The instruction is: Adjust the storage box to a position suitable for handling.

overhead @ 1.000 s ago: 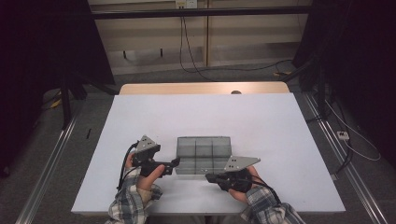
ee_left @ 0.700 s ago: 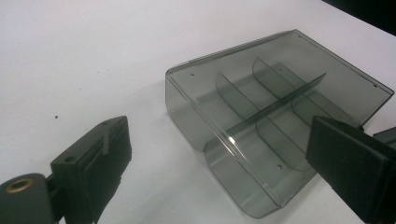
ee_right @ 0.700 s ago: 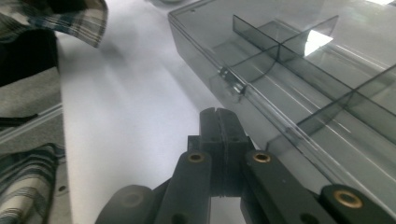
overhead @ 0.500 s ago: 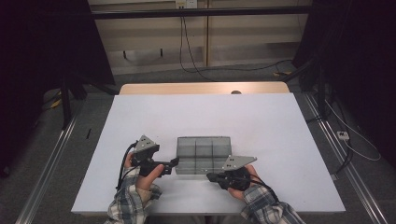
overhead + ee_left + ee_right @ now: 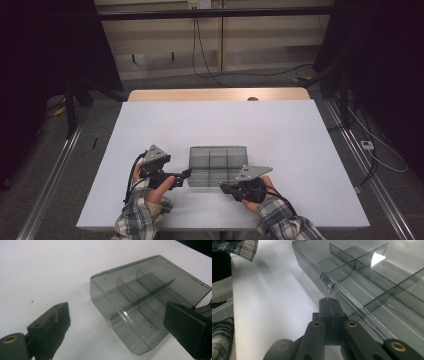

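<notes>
A clear smoky-grey plastic box with inner dividers lies open-topped on the white table, near its front edge. My left gripper is at the box's left end, and its jaws stand wide open. In the left gripper view the box lies between and beyond the left gripper. My right gripper is at the box's front wall. In the right gripper view the right gripper is shut, its tips just under the clear latch tab on the box. Whether it pinches the tab is unclear.
Plaid sleeves come in over the table's front edge. A wooden strip runs along the table's far edge. Metal rails flank the table on the floor, and cables lie at the right.
My right gripper has slid a little to the left along the box's front wall. The left gripper and the box have barely moved.
</notes>
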Demonstrator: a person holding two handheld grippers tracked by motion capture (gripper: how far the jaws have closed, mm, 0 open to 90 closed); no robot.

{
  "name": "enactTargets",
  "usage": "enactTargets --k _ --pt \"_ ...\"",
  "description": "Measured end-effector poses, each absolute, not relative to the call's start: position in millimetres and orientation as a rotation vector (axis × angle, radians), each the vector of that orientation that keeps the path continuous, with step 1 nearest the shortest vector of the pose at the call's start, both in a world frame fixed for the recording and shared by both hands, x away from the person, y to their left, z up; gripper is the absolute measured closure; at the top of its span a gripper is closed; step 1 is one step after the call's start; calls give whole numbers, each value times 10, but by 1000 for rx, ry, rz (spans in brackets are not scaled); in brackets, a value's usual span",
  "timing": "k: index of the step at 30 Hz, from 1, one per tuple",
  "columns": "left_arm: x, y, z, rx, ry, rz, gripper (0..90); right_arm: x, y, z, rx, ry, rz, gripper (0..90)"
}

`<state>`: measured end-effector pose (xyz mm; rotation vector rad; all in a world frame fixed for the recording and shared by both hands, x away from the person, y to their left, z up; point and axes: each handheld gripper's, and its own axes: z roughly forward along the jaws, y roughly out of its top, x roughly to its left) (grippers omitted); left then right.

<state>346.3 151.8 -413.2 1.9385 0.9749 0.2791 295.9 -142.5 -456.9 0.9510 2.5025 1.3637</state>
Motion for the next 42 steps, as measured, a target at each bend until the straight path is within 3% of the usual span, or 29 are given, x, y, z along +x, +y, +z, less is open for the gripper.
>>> enactTargets --k 42 --pt "3487 1751 -4055 1898 1027 275 95 3060 -1488 -4240 938 2266 1509 900"
